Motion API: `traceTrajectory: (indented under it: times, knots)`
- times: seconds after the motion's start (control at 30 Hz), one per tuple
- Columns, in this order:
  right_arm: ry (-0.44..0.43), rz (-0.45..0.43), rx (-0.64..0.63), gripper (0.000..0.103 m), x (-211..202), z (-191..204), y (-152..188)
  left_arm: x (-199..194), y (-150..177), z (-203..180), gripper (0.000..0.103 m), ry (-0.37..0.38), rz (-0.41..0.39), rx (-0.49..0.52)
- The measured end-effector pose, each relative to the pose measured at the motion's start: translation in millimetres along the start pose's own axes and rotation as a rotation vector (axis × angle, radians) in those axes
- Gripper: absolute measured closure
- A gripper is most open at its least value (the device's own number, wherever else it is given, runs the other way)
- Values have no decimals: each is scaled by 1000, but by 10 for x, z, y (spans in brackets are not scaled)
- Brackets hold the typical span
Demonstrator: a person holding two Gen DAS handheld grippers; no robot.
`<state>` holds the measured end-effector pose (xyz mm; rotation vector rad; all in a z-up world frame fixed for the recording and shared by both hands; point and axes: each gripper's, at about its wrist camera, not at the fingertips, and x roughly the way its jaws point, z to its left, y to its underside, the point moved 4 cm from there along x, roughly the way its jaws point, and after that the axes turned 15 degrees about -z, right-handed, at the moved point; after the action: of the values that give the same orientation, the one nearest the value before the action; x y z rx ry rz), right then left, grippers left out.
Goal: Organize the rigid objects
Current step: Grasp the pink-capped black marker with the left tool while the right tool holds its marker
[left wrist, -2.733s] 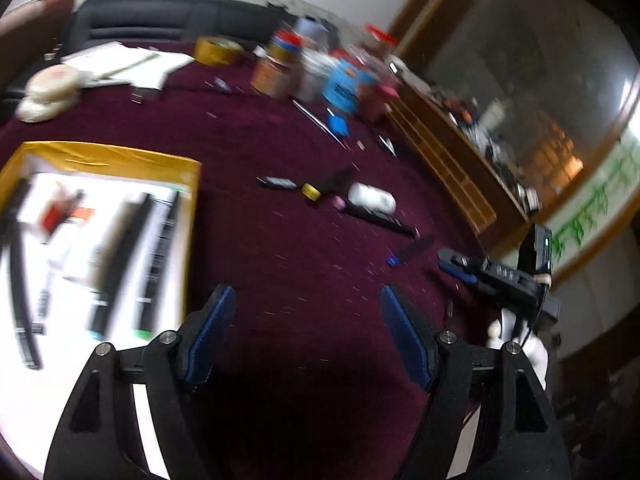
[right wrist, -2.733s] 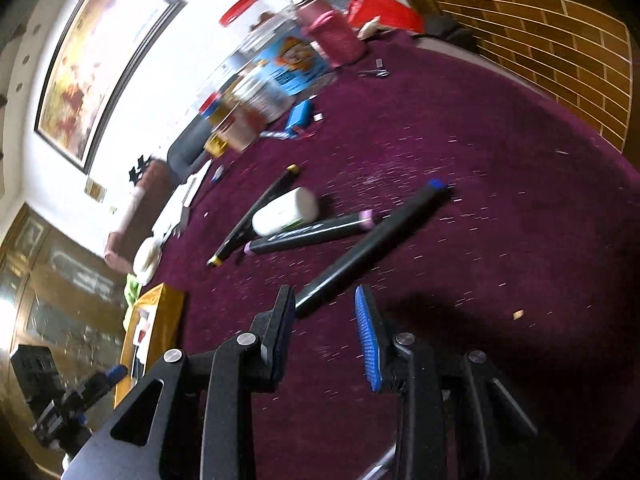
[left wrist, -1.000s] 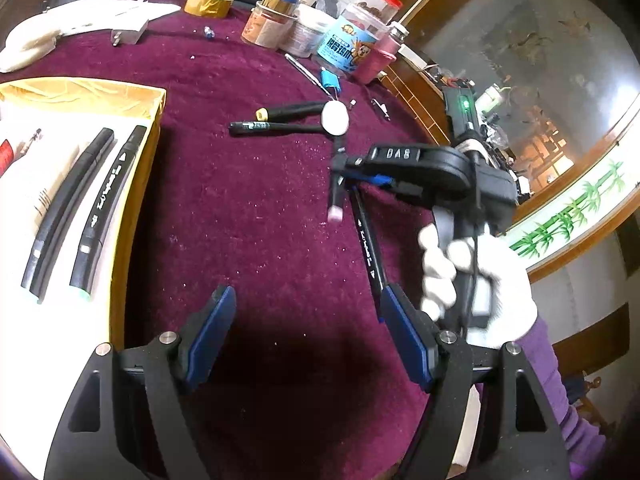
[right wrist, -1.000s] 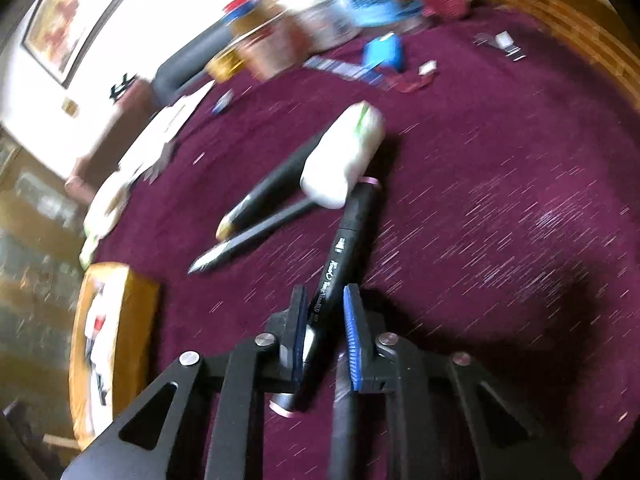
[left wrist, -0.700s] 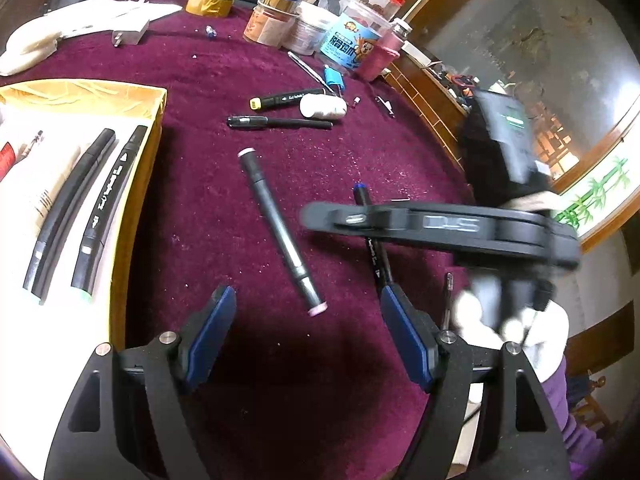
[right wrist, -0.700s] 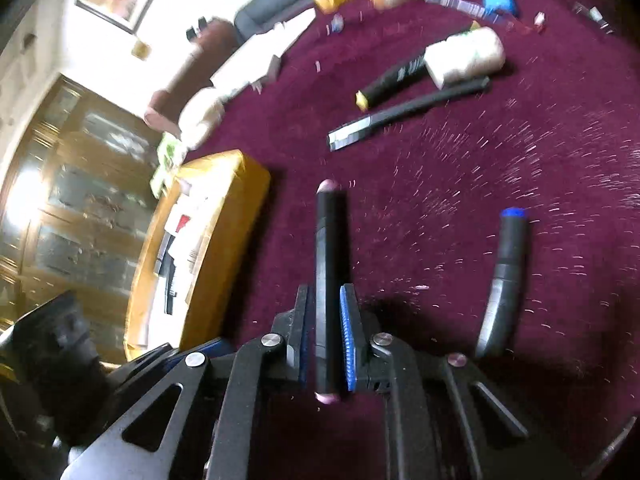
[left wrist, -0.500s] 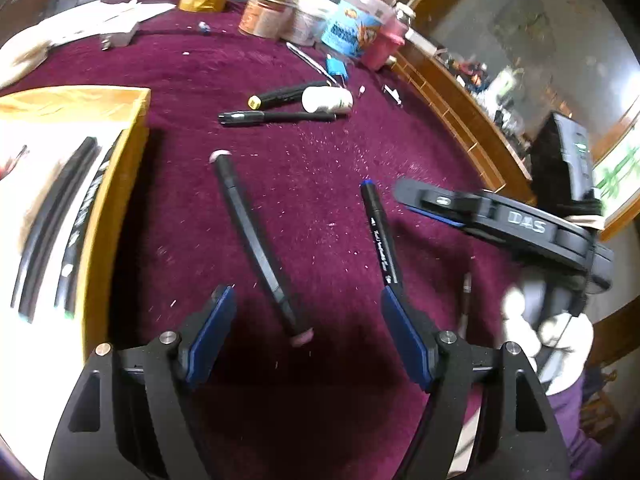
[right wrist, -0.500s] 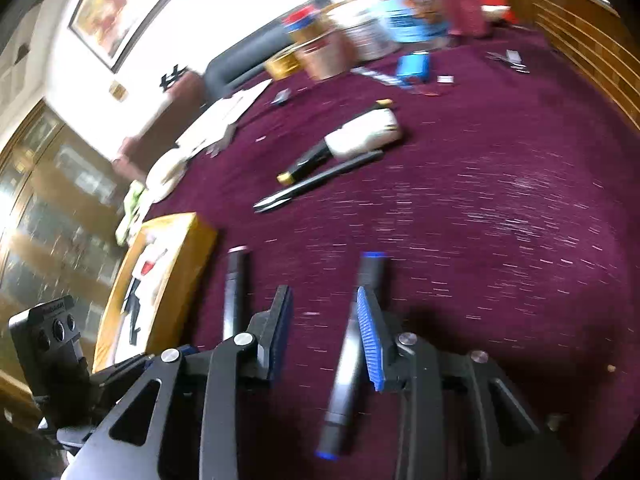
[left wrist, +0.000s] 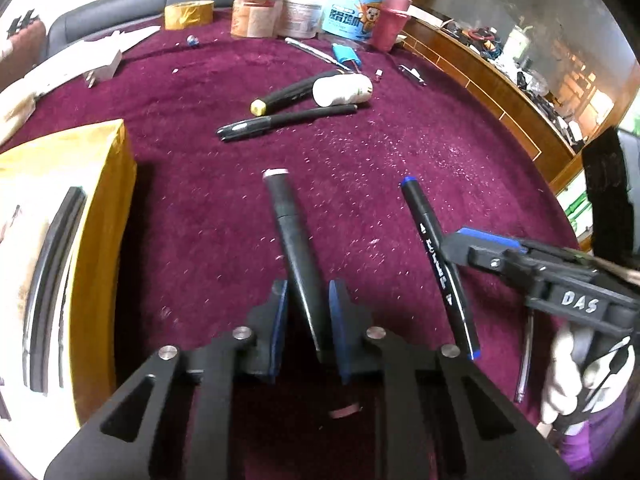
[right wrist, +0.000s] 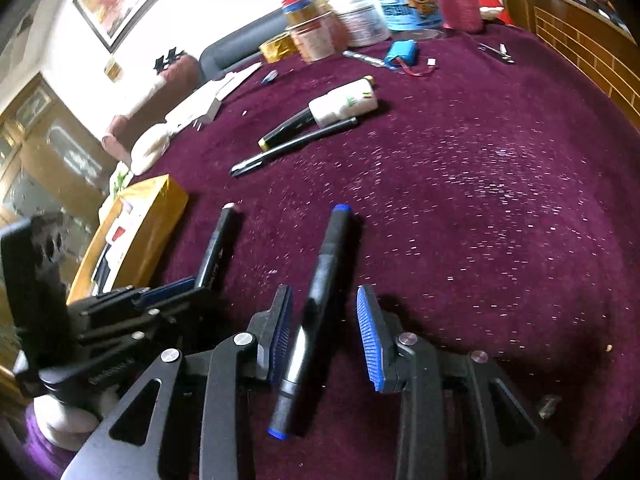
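My left gripper [left wrist: 307, 300] is shut on a black marker with pink ends [left wrist: 294, 240] that lies on the maroon cloth; the marker also shows in the right wrist view [right wrist: 216, 246]. My right gripper [right wrist: 324, 320] is open around a black marker with blue ends [right wrist: 320, 292], which lies flat between the pads; it also shows in the left wrist view [left wrist: 436, 248]. A gold-edged tray [left wrist: 106, 200] at the left holds black markers [left wrist: 48, 272]. Further off lie a yellow-ended marker [left wrist: 284, 98], a black pen [left wrist: 288, 120] and a white bottle [left wrist: 342, 90].
Jars, tubs and a tape roll [left wrist: 188, 14] crowd the far edge of the table. A blue battery pack [left wrist: 345, 54] and papers [left wrist: 92, 62] lie nearby. A wooden ledge [left wrist: 492, 84] runs along the right.
My right gripper set the pink-ended marker down, let go, and moved over the blue-ended marker. My left gripper moved forward and shut on the pink-ended marker.
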<state>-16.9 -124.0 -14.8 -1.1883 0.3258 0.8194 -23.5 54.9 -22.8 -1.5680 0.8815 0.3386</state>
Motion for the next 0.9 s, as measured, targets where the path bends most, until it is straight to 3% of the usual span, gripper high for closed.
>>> traceTrajectory:
  times: [0.1,0.23,0.3,0.33,0.4,0.47,0.63,0.9]
  knots:
    - [5,1,-11,73,69,53,30,-25,20,48,86,-5,6,-24]
    - [51,-13,-59,73,97,131,50,58,-37,-30,65,-37,-10,-12]
    - [82,-23,-101,73,126,180,71,105,-56,-96,65,-37,-44,17]
    - [118,-27,-156,73,142,243,96,123,-59,-120,66,-36,-63,33]
    - [178,-24,-244,75,172,341,136,149,-62,-178,90,-51,-81,81]
    - [209,-28,-263,88,169,358,143,138,-66,-155,90,-42,-83,73]
    - [135,-39,-130,90,35,237,87,-52,-9,-62,91,50,-85,-9]
    - [-42,-118,-40,90,-322,575,-41,-597,-77,55,91,168,-201,-116]
